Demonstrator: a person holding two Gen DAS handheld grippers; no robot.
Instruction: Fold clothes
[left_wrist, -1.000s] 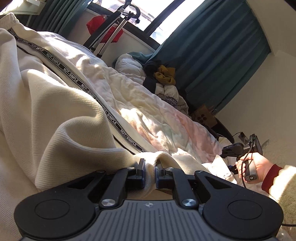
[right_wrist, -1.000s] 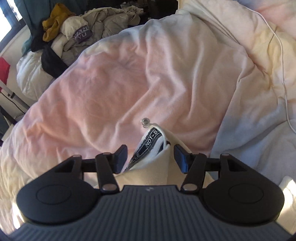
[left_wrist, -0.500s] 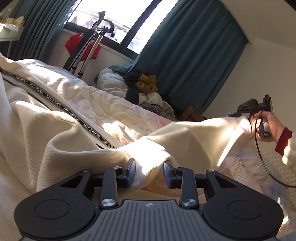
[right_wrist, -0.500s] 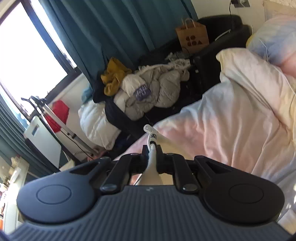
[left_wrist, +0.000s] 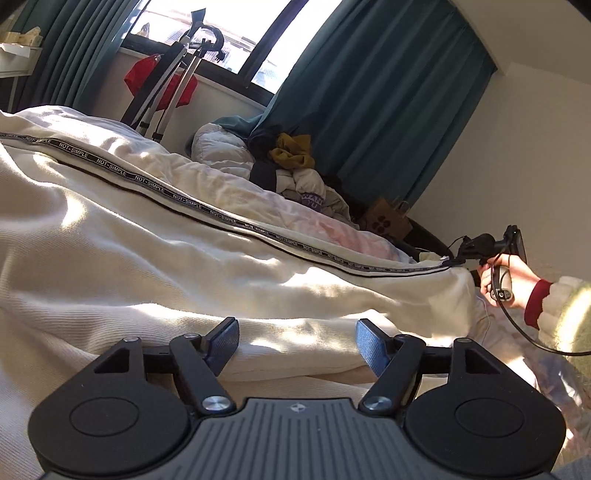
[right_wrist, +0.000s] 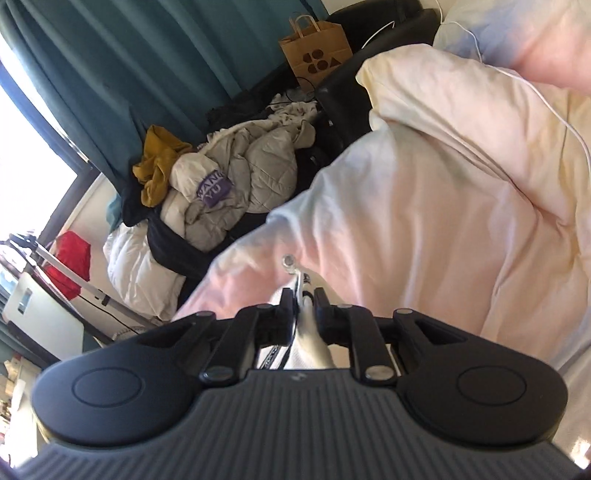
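Ribbed cream garment (left_wrist: 155, 266), right gripper (right_wrist: 303, 301)-pinched.

Left wrist view: low over the cream garment (left_wrist: 184, 258), close, facing along it toward the teal curtain (left_wrist: 388, 103) and clothes pile (left_wrist: 295, 173) below it. Right wrist view: above the duvet (right_wrist: 424, 221), facing the same clothes pile (right_wrist: 229, 184) from nearer. Shared: pile, curtain (right_wrist: 129, 55), paper bag (left_wrist: 388, 221) (right_wrist: 317, 51) beside the pile.
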